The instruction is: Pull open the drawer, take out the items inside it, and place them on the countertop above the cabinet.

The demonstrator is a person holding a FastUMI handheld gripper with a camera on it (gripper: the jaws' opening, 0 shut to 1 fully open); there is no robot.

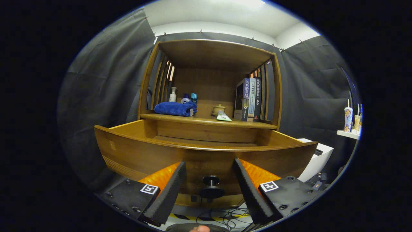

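Drawer [206, 151]: standing pulled out of the cabinet, its knob [211, 186] sitting between your fingers, untouched. Gripper [210, 180]: you are holding it spread wide, pinching nothing. Countertop [206, 120] above: carrying a blue towel [175, 108], a tube [223, 116], a small pot [219, 108], bottles [173, 94] and upright books [248, 100] farther back.

wooden drawer [141, 154] is pulled well out, dark round knob [211, 187] on its front, with the countertop [206, 120] above it carrying a folded blue towel [175, 108].
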